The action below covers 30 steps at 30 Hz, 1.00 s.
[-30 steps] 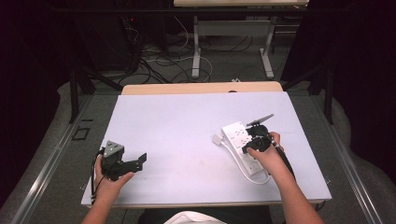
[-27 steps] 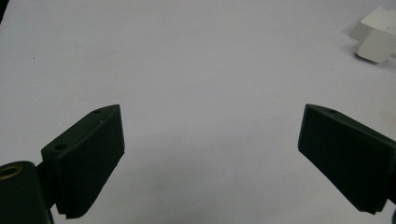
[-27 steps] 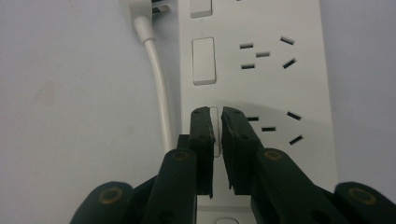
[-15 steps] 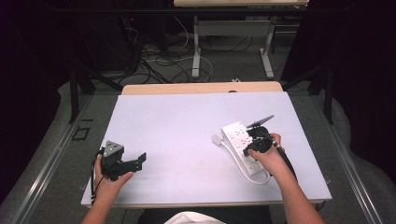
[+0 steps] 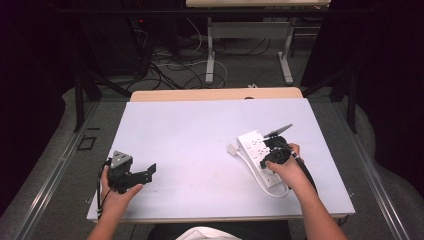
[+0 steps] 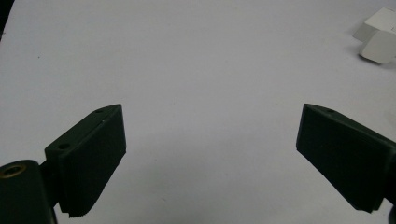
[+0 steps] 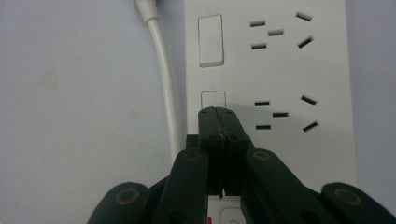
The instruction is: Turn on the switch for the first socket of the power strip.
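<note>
White power strip [image 5: 258, 156] lying flat on right half of white table [image 5: 200, 145], angled, long axis running from far-left to near-right. In right gripper view, strip face [image 7: 280, 84] with rows of socket slots and rectangular switches; upper switch [image 7: 210, 41] clear, second switch [image 7: 213, 99] right at jaw tips. White cable [image 7: 163, 74] running just beside strip's left edge in that view, looping past near end of strip in high view [image 5: 280, 192]. Small white plug piece [image 5: 233, 149] just beside strip's far-left end, seen too at top right of left gripper view [image 6: 379, 41].

Right gripper [image 7: 218, 112] pressed closed, jaws together with nothing between, tips down over second switch; actual contact hard to tell. Right hand [image 5: 281, 169] over strip's near half.

Left gripper [image 6: 210, 140] spread wide, empty, above bare table. In high view, sits at near-left of table [image 5: 150, 171], well apart from strip, held by left hand [image 5: 116, 196], jaws pointing right.
</note>
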Each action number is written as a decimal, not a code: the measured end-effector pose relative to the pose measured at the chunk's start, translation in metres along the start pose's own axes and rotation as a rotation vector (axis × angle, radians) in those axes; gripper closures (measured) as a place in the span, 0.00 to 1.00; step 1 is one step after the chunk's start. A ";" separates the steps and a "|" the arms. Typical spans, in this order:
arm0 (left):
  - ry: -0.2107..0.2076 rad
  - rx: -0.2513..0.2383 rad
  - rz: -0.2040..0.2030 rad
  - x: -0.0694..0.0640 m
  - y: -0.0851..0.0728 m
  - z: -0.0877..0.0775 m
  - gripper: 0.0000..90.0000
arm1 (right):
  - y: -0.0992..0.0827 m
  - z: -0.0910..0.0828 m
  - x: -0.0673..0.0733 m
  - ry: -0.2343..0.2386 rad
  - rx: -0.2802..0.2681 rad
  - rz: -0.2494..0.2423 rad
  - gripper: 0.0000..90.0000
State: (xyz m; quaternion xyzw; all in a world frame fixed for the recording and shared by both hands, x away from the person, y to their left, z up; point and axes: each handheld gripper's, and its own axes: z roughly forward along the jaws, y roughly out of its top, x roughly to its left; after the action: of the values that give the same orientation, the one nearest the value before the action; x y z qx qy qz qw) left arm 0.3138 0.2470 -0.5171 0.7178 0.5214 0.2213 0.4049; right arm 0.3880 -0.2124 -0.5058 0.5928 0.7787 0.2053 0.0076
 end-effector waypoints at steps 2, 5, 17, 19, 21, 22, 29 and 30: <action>0.000 0.000 -0.001 0.000 0.000 0.000 0.09 | 0.000 0.001 0.000 0.003 -0.006 0.004 1.00; 0.002 0.001 0.000 0.000 0.000 0.000 0.09 | 0.000 0.002 0.000 0.003 -0.005 0.002 1.00; 0.007 0.001 -0.001 -0.001 0.000 0.000 0.10 | -0.001 0.003 -0.002 -0.004 -0.002 0.011 1.00; 0.010 0.000 -0.003 -0.001 0.000 0.000 0.10 | -0.001 0.003 -0.002 0.002 -0.002 0.009 1.00; 0.012 0.000 -0.002 -0.001 0.000 0.000 0.10 | -0.001 0.002 -0.004 0.007 -0.001 0.013 1.00; 0.015 0.002 0.001 -0.001 0.000 -0.001 0.10 | -0.001 0.002 -0.004 0.005 0.001 0.013 1.00; 0.023 0.001 0.000 0.001 0.000 -0.002 0.11 | -0.001 0.002 -0.002 0.003 -0.022 0.008 0.99; 0.025 -0.003 0.000 0.002 0.000 -0.001 0.11 | -0.001 0.000 -0.002 0.007 -0.023 0.016 0.99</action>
State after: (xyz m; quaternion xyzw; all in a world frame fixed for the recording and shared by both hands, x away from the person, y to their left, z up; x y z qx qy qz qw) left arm 0.3132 0.2491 -0.5166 0.7143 0.5263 0.2308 0.3993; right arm 0.3875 -0.2149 -0.5072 0.5983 0.7714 0.2165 0.0100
